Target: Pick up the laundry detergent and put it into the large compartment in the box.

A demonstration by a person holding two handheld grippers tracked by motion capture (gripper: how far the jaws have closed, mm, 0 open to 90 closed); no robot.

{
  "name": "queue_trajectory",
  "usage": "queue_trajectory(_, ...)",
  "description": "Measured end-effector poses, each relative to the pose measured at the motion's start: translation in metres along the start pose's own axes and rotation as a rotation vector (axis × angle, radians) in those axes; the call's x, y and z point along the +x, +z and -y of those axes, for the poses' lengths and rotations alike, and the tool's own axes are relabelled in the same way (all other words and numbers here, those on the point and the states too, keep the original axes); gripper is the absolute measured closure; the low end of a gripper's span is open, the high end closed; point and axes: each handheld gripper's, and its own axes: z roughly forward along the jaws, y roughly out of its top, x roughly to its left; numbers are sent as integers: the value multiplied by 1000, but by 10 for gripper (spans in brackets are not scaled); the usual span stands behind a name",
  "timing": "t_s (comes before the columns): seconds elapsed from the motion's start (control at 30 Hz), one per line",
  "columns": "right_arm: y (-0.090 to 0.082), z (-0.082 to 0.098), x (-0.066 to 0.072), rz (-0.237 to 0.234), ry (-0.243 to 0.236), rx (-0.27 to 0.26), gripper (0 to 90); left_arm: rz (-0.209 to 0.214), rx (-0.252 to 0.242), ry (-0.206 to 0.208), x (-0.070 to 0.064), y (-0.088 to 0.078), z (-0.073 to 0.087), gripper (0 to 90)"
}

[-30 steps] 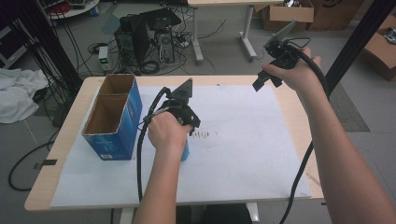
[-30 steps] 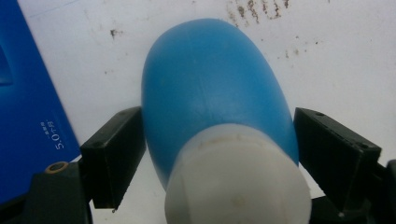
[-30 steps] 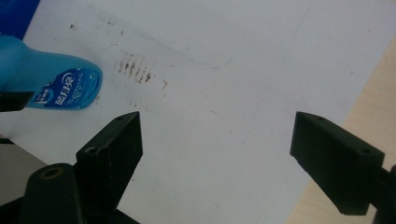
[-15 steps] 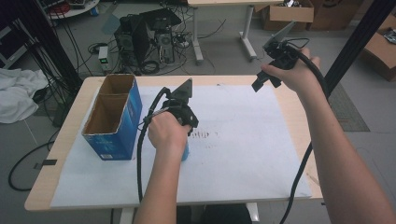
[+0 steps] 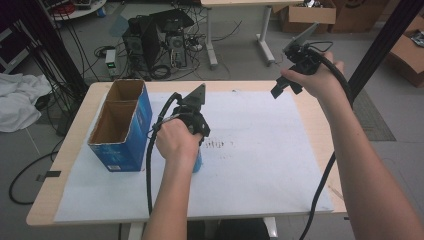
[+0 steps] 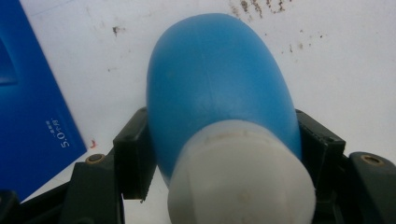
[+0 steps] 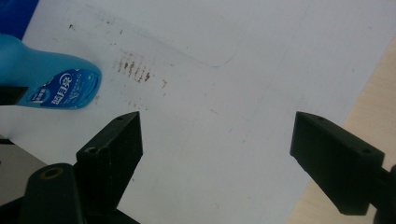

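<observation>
Beside the blue box (image 5: 120, 131), my left gripper (image 6: 219, 154) clamps a blue bottle (image 6: 219, 88), apparently upright on white paper (image 5: 270, 165); my right gripper (image 7: 215, 158) hangs wide open, empty.

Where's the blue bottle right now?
The blue bottle is clamped between the left gripper's fingers, white cap toward the camera. In the high view it sits under the left hand, on the white paper just right of the blue box.
</observation>
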Motion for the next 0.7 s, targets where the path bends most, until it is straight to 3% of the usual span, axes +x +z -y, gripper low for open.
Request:
queue_trajectory(0.43, -1, -1, 1, 2, 0, -5, 171, 9, 2, 37, 10, -11, 3, 366)
queue_trajectory(0.7, -2, -2, 3, 3, -2, -9, 172, 15, -2, 59, 17, -31, 4, 370)
